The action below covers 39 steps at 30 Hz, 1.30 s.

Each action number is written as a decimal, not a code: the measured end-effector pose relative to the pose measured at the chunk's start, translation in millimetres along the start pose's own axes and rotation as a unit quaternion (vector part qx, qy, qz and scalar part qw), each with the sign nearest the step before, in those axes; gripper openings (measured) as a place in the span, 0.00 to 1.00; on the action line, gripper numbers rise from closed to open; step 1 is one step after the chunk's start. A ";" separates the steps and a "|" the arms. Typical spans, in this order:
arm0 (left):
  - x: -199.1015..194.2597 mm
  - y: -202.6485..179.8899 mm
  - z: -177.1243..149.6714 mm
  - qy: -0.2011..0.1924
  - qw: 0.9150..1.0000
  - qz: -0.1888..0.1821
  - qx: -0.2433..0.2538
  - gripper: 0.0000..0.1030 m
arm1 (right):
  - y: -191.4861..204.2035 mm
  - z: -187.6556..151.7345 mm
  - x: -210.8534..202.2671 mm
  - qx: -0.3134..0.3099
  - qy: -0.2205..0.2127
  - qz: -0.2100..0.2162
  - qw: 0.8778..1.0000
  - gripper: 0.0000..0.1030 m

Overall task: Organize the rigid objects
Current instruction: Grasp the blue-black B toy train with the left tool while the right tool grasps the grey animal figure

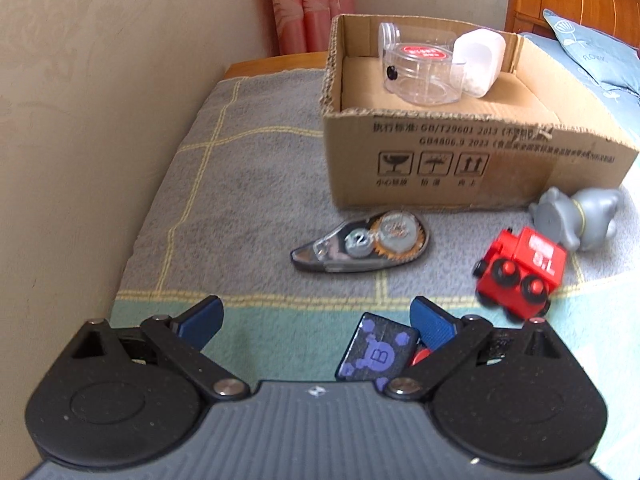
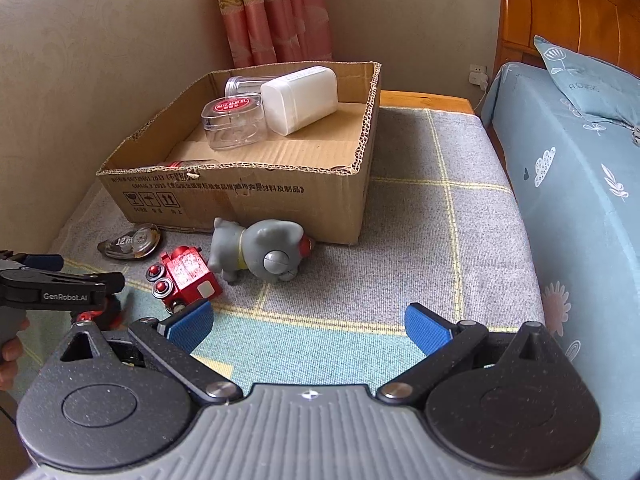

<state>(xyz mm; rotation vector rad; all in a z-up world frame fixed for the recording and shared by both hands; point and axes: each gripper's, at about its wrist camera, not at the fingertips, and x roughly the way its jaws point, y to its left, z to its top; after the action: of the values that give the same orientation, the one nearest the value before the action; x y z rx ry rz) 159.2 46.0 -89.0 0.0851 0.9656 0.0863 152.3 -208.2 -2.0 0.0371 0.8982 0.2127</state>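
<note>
A cardboard box [image 1: 472,168] [image 2: 240,200] stands on a grey mat and holds a clear plastic jar [image 1: 420,68] [image 2: 234,122] and a white container [image 1: 478,62] [image 2: 302,98]. In front of it lie a correction tape dispenser [image 1: 362,242] [image 2: 130,242], a red toy train [image 1: 520,276] [image 2: 184,278] and a grey toy elephant [image 1: 576,216] [image 2: 260,250]. My left gripper [image 1: 316,320] is open, with a dark blue patterned block [image 1: 378,354] just inside its right finger. My right gripper [image 2: 308,324] is open and empty, short of the elephant.
A beige wall [image 1: 80,120] runs along the mat's left side. A bed with a blue floral cover [image 2: 568,184] borders the right. Pink curtains [image 2: 272,12] hang behind the box. The left gripper's body [image 2: 52,288] shows at the left of the right wrist view.
</note>
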 end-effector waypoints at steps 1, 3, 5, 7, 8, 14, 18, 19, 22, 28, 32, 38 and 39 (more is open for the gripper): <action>-1.3 1.3 -2.8 -0.001 1.000 0.002 0.003 0.96 | 0.3 -0.4 1.1 0.001 0.000 0.000 1.000 1.00; -3.4 3.5 -5.9 -0.003 1.000 0.002 0.008 0.96 | 1.5 0.3 3.1 0.001 -0.003 -0.002 1.000 1.00; -10.0 5.7 -10.2 -0.010 1.000 -0.006 0.013 0.96 | 4.8 2.1 4.2 -0.002 -0.011 -0.004 1.000 1.00; -17.4 7.3 -14.2 -0.020 0.999 -0.021 0.016 0.96 | 9.4 5.4 6.0 -0.004 -0.022 -0.004 1.000 1.00; -20.3 7.8 -15.5 -0.024 0.999 -0.029 0.015 0.96 | 11.8 7.0 7.6 -0.004 -0.028 -0.003 1.000 1.00; -25.8 8.4 -21.2 -0.033 0.998 -0.048 0.013 0.96 | 31.4 23.0 28.4 -0.002 -0.051 -0.006 0.999 1.00; -26.4 14.0 -22.2 -0.033 0.998 -0.056 0.008 0.96 | 42.5 30.9 45.0 -0.005 -0.056 -0.026 0.998 1.00; -25.6 14.8 -21.7 -0.033 0.998 -0.057 0.007 0.96 | 43.8 32.0 49.6 -0.007 -0.054 -0.030 0.998 1.00; -23.1 17.2 -20.5 -0.034 0.998 -0.059 0.003 0.96 | 46.3 32.4 63.5 -0.017 -0.043 -0.047 0.998 1.00; -19.2 16.6 -18.2 -0.032 0.998 -0.062 0.001 0.96 | 33.0 24.7 64.4 -0.021 -0.038 -0.068 0.997 1.00; -15.7 14.3 -16.3 -0.030 0.998 -0.060 0.004 0.96 | 24.7 14.0 58.9 -0.040 -0.029 -0.091 0.995 1.00; -5.7 16.0 -17.7 -0.016 0.999 -0.045 -0.001 0.96 | 14.5 5.7 60.3 -0.033 -0.028 -0.076 0.996 1.00; -5.1 17.3 -19.7 -0.012 0.999 -0.041 -0.002 0.96 | 14.9 5.5 61.0 -0.034 -0.029 -0.076 0.996 1.00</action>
<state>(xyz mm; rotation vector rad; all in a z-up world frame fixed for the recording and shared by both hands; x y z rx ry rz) 139.5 63.3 -94.1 0.0424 0.9439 0.0112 190.9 -181.1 -43.9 -0.0886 0.8321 0.0993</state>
